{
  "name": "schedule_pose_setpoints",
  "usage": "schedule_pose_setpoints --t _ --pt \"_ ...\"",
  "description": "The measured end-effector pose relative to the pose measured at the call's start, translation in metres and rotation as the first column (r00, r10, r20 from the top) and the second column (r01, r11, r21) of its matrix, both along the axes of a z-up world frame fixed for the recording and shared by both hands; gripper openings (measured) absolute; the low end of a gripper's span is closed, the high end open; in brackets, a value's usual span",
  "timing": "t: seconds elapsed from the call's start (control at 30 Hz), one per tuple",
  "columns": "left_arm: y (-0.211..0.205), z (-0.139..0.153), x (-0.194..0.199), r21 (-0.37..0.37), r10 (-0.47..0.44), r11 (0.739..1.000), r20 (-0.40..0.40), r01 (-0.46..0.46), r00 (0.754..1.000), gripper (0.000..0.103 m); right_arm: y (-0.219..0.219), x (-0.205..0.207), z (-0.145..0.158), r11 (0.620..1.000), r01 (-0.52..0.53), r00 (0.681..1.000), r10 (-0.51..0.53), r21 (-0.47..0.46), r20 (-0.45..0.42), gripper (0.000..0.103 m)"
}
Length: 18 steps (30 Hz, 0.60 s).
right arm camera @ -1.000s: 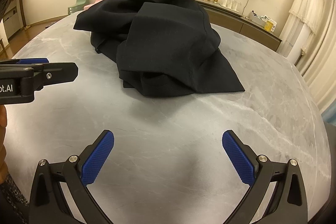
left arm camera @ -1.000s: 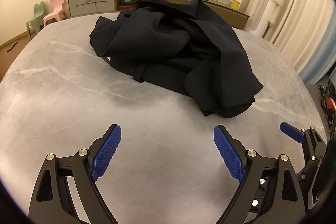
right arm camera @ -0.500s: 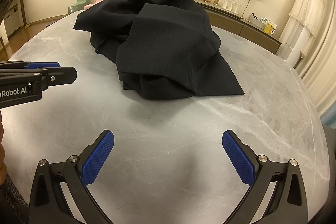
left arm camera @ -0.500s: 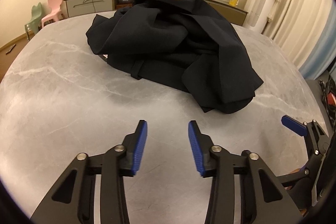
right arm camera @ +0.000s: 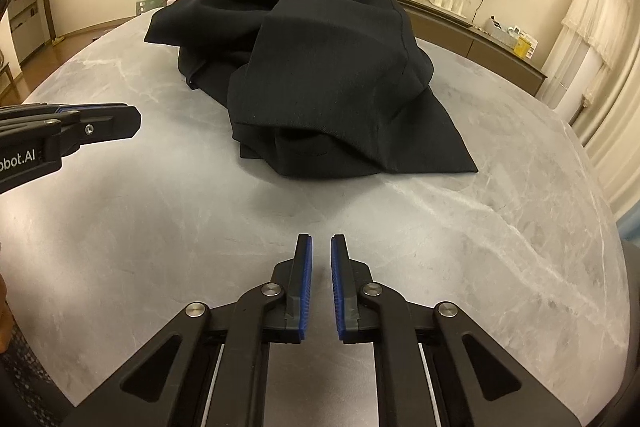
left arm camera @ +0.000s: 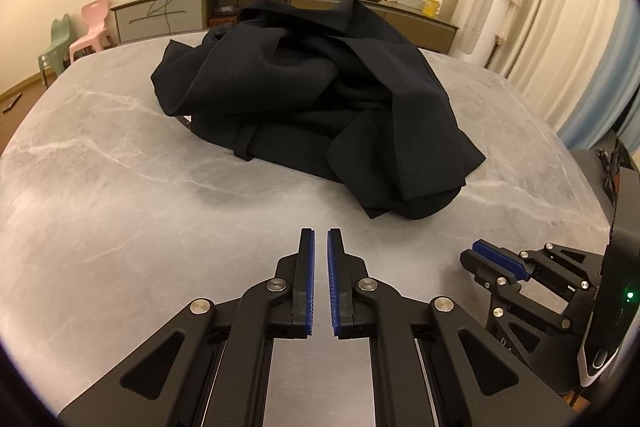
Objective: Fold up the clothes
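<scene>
Toward the far middle of the grey marbled counter (left arm camera: 120, 211) lies a black garment (left arm camera: 320, 95), heaped in loose, rumpled folds with nothing laid flat. One flap of it spreads to a pointed corner on the right side of the heap in the right wrist view (right arm camera: 460, 163), and a narrow band of the cloth, perhaps a loop or strap, shows at the near edge of the heap in the left wrist view.

Both grippers hang over the bare near part of the counter, well apart from the garment and touching none of it. The left gripper (left arm camera: 321, 247) has its jaws drawn nearly together, with only a thin slit between the blue ribbed pads (left arm camera: 309, 279), and nothing is between them. The right gripper (right arm camera: 321, 251) has its jaws closing, a slightly wider slit left between its pads, also with nothing between them. Each gripper shows at the edge of the other's view, side by side.

Beyond the counter a long low sideboard (left arm camera: 168, 15) runs along the wall with small items on top, two small plastic chairs (left arm camera: 90, 27), one pink and one green, stand at the left, and pale curtains (left arm camera: 560, 27) hang at the right.
</scene>
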<state>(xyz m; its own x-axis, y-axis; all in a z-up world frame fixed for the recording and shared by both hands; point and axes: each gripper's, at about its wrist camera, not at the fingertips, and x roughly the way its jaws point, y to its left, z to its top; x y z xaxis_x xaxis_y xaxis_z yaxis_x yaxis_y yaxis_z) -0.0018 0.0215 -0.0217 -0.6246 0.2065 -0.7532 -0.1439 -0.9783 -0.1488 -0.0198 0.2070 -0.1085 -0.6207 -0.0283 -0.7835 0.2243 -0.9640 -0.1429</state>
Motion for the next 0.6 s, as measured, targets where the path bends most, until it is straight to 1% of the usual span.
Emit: schedule_pose_setpoints --t 0.13,0.17,0.2,0.23,0.27,0.3,0.33,0.4,0.47,0.5,0.57,0.6 --pt "-0.001 -0.002 -0.002 -0.002 0.011 1.000 0.006 -0.011 1.000 0.007 0.001 -0.001 0.000 1.000 0.001 1.000 -0.001 -0.009 0.007 0.011" --pt "-0.001 -0.003 -0.002 -0.001 0.015 1.000 0.008 -0.015 1.000 0.010 0.001 -0.002 0.000 1.000 0.002 1.000 -0.002 -0.015 0.009 0.011" --pt "-0.002 -0.003 -0.002 0.001 0.020 1.000 0.013 -0.020 1.000 0.028 0.001 -0.003 -0.001 1.000 0.004 1.000 -0.003 -0.019 0.012 0.014" --pt "-0.003 -0.004 -0.003 0.010 0.025 1.000 0.017 -0.026 1.000 0.043 0.001 -0.004 -0.001 1.000 0.007 1.000 -0.007 -0.020 0.019 0.027" --pt "-0.005 -0.004 -0.003 0.021 0.031 0.999 0.020 -0.031 0.999 0.071 0.002 -0.005 -0.002 1.000 0.010 1.000 -0.010 -0.023 0.025 0.039" --pt "-0.008 -0.004 -0.003 0.034 0.040 0.999 0.019 -0.041 0.999 0.078 0.003 -0.005 -0.001 0.999 0.012 1.000 -0.012 -0.029 0.027 0.064" --pt "-0.011 -0.003 -0.005 0.043 0.048 0.998 0.022 -0.049 0.999 0.078 0.004 -0.006 0.001 0.999 0.014 1.000 -0.013 -0.040 0.023 0.075" --pt "-0.017 0.000 -0.012 0.064 0.056 0.996 0.038 -0.058 0.998 0.078 0.007 -0.011 0.008 0.998 0.000 1.000 0.001 -0.061 0.021 0.076" --pt "-0.026 0.008 -0.030 0.085 0.071 0.994 0.058 -0.076 0.996 0.078 0.009 -0.025 0.017 0.997 -0.027 0.999 0.030 -0.075 0.029 0.076" --pt "-0.030 0.014 -0.041 0.084 0.082 0.993 0.054 -0.087 0.995 0.078 0.010 -0.034 0.021 0.996 -0.032 0.999 0.035 -0.079 0.031 0.076" --pt "-0.035 0.026 -0.067 0.052 0.098 0.994 0.023 -0.099 0.995 0.079 0.013 -0.055 0.030 0.995 -0.030 0.999 0.033 -0.091 0.033 0.080" --pt "-0.035 0.030 -0.081 0.019 0.107 0.994 0.004 -0.107 0.994 0.080 0.013 -0.068 0.034 0.995 -0.035 0.999 0.038 -0.098 0.030 0.080"
